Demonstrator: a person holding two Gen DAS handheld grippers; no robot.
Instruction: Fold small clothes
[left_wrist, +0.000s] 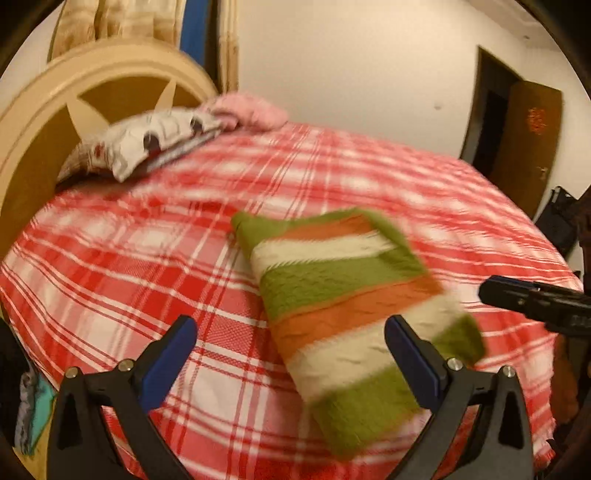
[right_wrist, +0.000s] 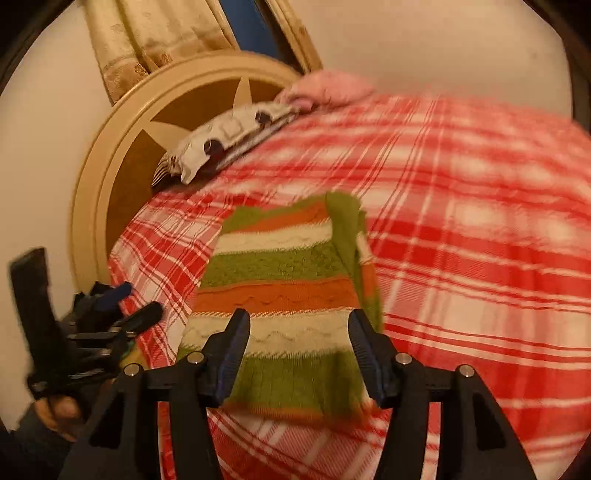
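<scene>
A small knitted garment with green, orange and cream stripes (left_wrist: 343, 299) lies folded into a long rectangle on the red and white plaid bedspread (left_wrist: 147, 266). It also shows in the right wrist view (right_wrist: 284, 295). My left gripper (left_wrist: 291, 328) is open and empty, above the garment's near left edge. My right gripper (right_wrist: 299, 321) is open and empty over the garment's near end. The right gripper's tip shows at the right in the left wrist view (left_wrist: 532, 295). The left gripper shows at the left in the right wrist view (right_wrist: 110, 314).
A patterned pillow (left_wrist: 155, 140) and a pink cloth (left_wrist: 251, 110) lie at the head of the bed by the round cream headboard (left_wrist: 44, 122). A dark doorway (left_wrist: 513, 140) stands at the far right. Curtains (right_wrist: 147, 37) hang behind the headboard.
</scene>
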